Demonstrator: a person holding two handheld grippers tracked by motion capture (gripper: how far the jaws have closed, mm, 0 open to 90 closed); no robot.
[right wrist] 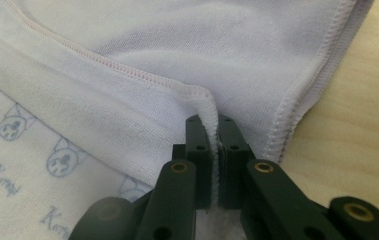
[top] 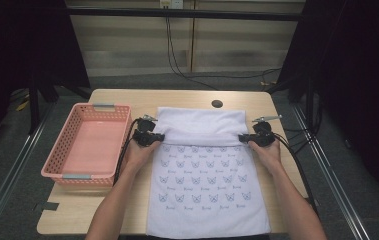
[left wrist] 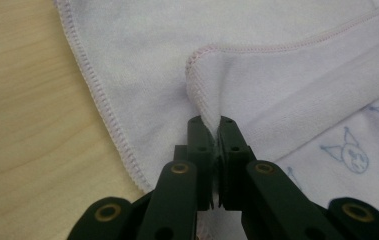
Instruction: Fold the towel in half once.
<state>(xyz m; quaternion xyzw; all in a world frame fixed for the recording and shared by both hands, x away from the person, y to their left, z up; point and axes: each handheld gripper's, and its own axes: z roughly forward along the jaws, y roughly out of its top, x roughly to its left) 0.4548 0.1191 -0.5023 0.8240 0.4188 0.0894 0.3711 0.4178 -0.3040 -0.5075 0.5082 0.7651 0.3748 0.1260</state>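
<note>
A white towel (top: 204, 185) printed with small blue cat faces lies lengthwise on the wooden table (top: 127, 102). Its far end is folded back toward me, so the plain underside shows as a band (top: 202, 125). My left gripper (top: 153, 137) is shut on the left corner of that folded edge; the stitched corner (left wrist: 204, 107) is pinched between the jaws (left wrist: 210, 122). My right gripper (top: 249, 139) is shut on the right corner, the hem (right wrist: 208, 107) caught between its jaws (right wrist: 210, 121). Both corners are held a little above the printed layer.
A pink plastic basket (top: 72, 132) with nothing in it stands on the table's left side, close to my left hand. A dark round hole (top: 217, 104) sits in the tabletop beyond the towel. Bare wood shows to the right of the towel (right wrist: 362, 130).
</note>
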